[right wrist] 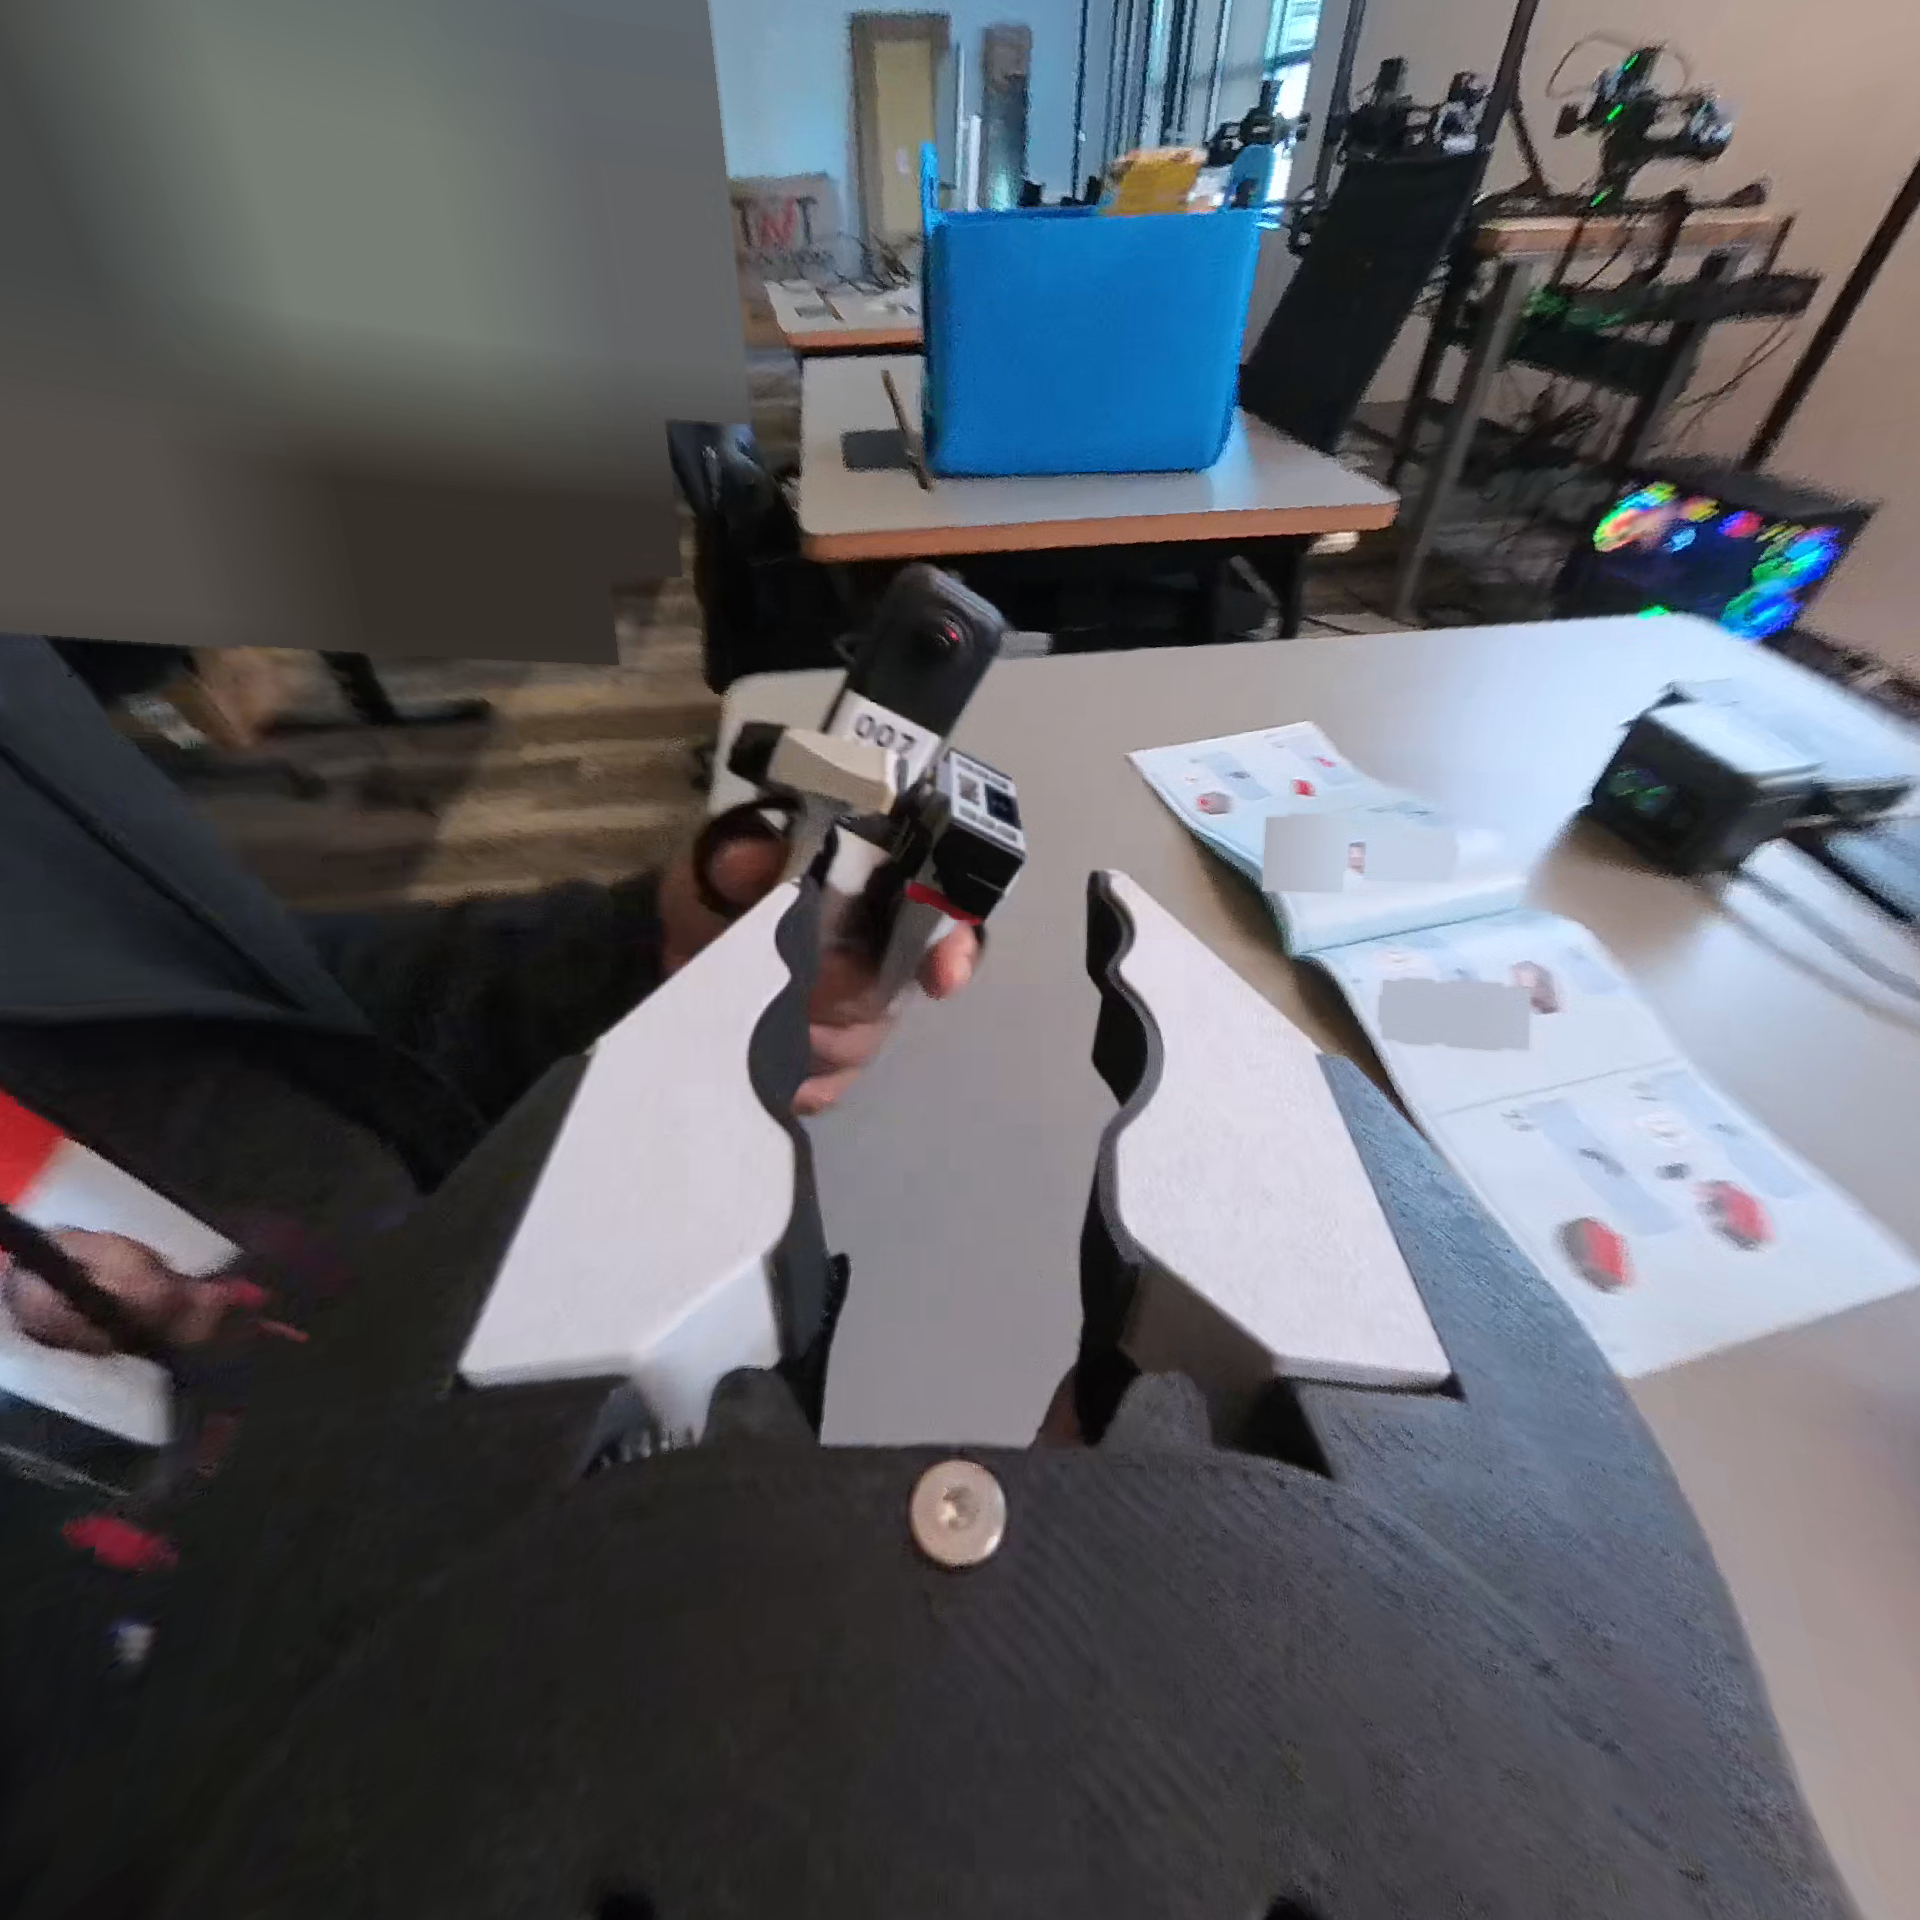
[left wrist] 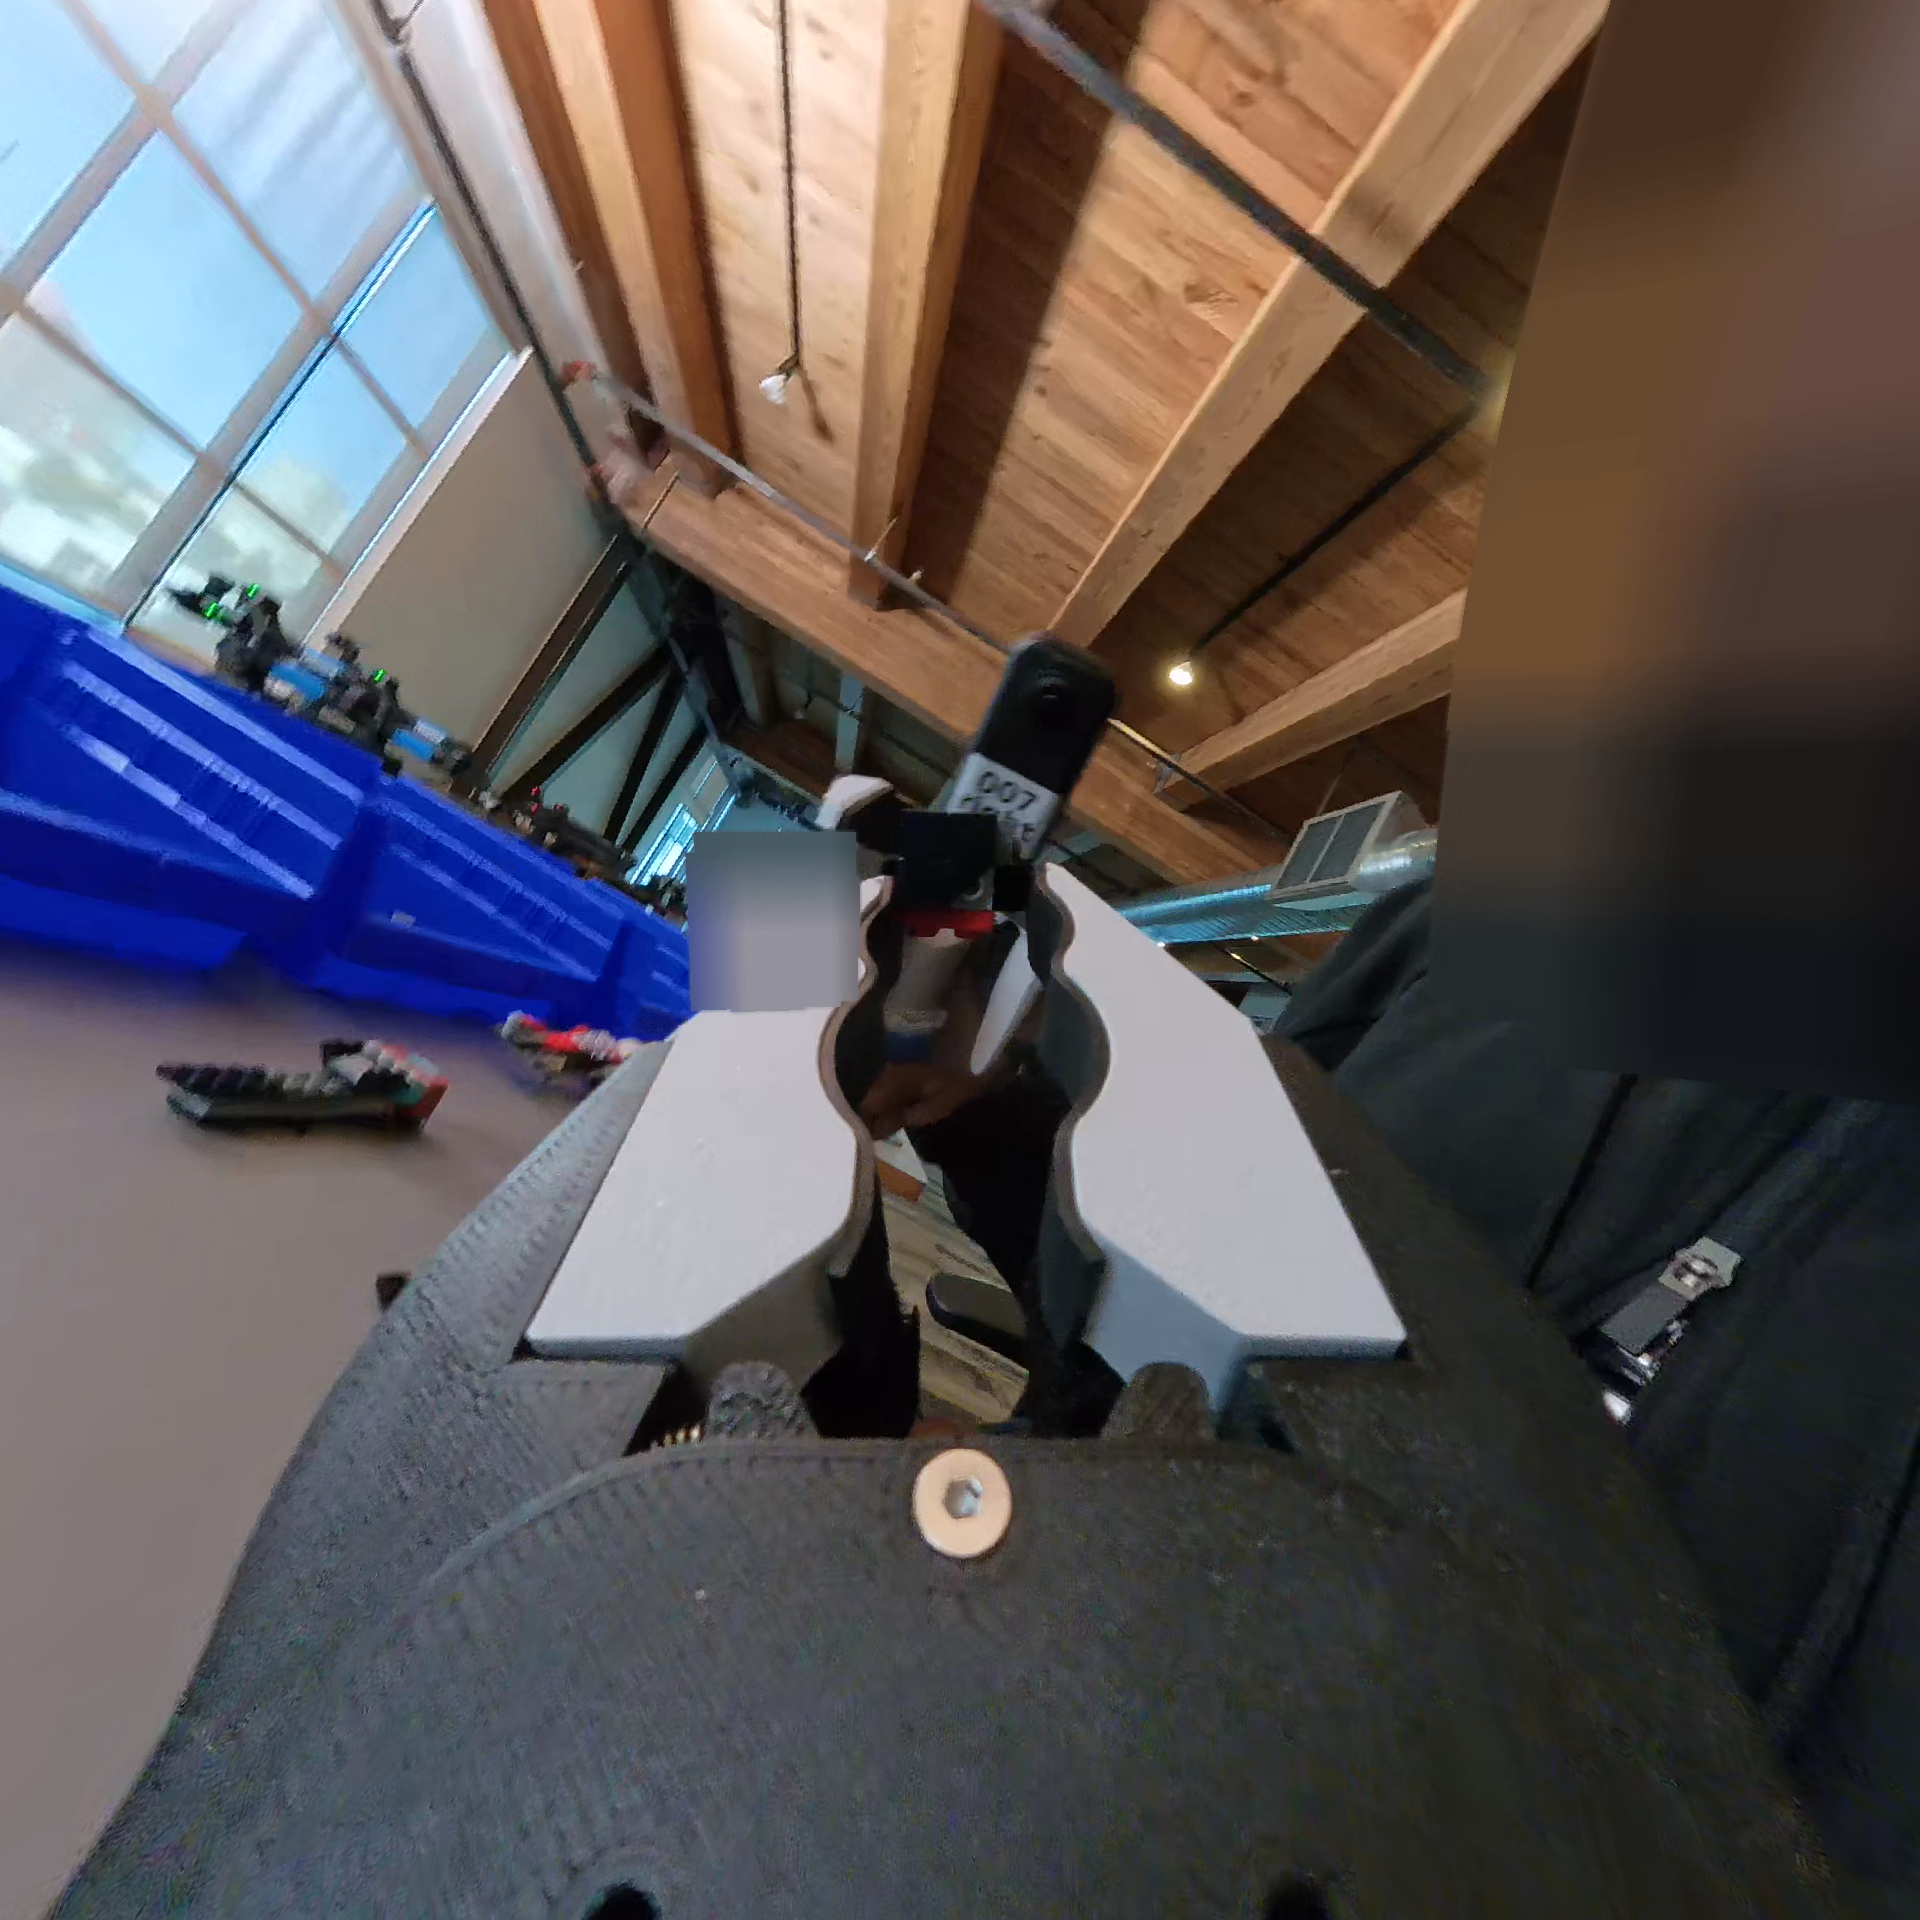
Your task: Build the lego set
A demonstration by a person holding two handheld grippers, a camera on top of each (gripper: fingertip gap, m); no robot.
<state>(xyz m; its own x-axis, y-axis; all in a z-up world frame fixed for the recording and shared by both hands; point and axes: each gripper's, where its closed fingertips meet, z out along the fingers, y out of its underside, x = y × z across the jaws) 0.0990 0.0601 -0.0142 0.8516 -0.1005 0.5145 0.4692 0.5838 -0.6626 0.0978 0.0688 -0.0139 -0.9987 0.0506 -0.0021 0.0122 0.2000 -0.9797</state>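
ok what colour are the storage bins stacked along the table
Bright blue storage bins, clearest in the left wrist view.

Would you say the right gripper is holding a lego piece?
No, the right gripper stands open with only bare grey table between its white fingers.

My left gripper [left wrist: 961,935] is tilted up toward the timber ceiling [left wrist: 1039,312], its grey fingers [left wrist: 727,1174] a narrow gap apart with nothing between them. Through that gap I see my right gripper [left wrist: 940,914] raised in the air with its camera [left wrist: 1044,707] on top. Off to my left, on the brown table [left wrist: 208,1299], a dark, partly built lego piece [left wrist: 301,1086] lies near the far edge, a smaller red and black one [left wrist: 566,1042] beyond it, just before a row of blue bins [left wrist: 260,810].
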